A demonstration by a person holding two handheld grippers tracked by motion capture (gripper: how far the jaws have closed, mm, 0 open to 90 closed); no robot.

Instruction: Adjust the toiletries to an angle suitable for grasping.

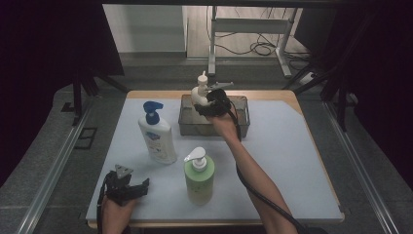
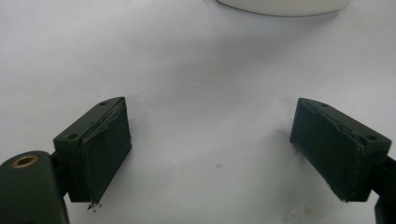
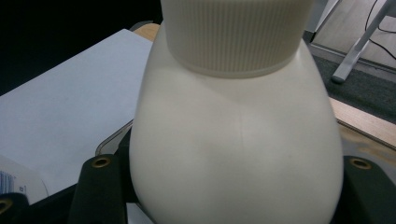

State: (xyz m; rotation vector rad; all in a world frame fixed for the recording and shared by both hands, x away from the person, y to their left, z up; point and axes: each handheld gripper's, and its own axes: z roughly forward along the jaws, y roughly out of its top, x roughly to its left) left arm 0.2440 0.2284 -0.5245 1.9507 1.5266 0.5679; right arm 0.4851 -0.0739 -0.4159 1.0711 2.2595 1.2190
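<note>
1. Jaws of the left gripper [image 1: 127,187] stand wide apart with nothing between them; in the left gripper view its two black pads [image 2: 106,149] hang over bare white table cover, gripping nothing.
2. That gripper sits at the near left of the table [image 1: 292,195], held in the person's left hand, well apart from the bottles.
3. Just beyond it, near the table's middle, a green pump bottle [image 1: 199,179] stands upright with a white pump head.
4. Farther back and to the left stands a white bottle with a blue pump [image 1: 156,134], also upright; its rounded base shows at the top edge of the left gripper view.
5. At the far side lies a clear rectangular tray [image 1: 241,122].
6. Over that tray the right gripper [image 1: 210,101] has its jaws closed on the lower body of a cream pump bottle [image 1: 199,92]; in the right gripper view the bottle's belly [image 3: 233,154] fills the gap between the jaws, with its ribbed collar above.
7. The cream bottle is held upright above the tray's far left part; whether its base touches the tray I cannot tell.
</note>
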